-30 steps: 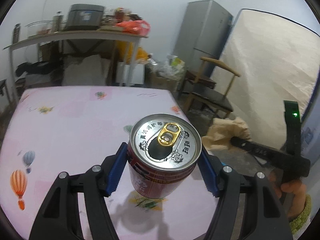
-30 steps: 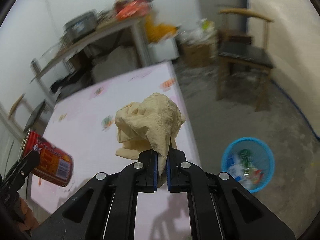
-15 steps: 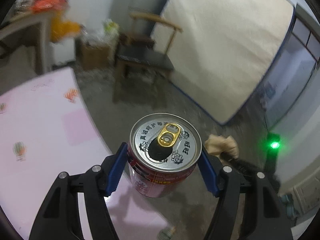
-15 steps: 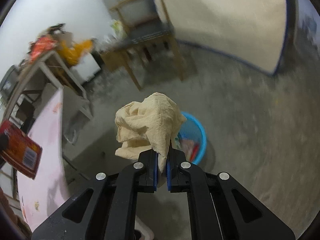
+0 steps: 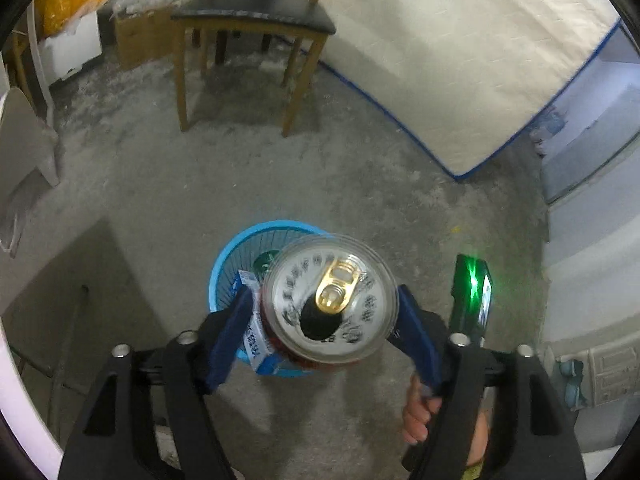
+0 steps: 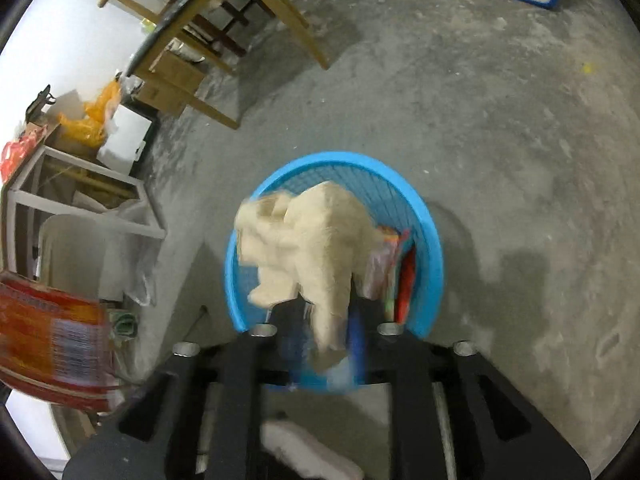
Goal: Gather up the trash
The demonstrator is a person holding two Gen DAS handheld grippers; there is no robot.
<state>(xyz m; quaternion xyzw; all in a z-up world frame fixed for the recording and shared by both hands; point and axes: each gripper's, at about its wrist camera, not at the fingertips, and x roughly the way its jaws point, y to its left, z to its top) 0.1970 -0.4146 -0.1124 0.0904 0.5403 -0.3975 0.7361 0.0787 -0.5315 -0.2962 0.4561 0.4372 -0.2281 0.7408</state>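
Both hand-held grippers have swung from the table to above the blue trash basket [image 6: 434, 256]. The right hand-held gripper [image 6: 320, 344] has just been opening, releasing the crumpled paper [image 6: 308, 240]; the left hand-held gripper [image 5: 322, 330] has just widened, freeing the drink can [image 5: 330, 304] over the basket.

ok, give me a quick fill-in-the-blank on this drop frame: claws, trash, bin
1. The left claw has a drink ____ between its jaws.
2. Both claws hang over a ____ mesh basket on the floor.
3. The right claw has just been opening around crumpled beige ____.
4. The basket already has ____ in it.

Missing: can; blue; paper; trash
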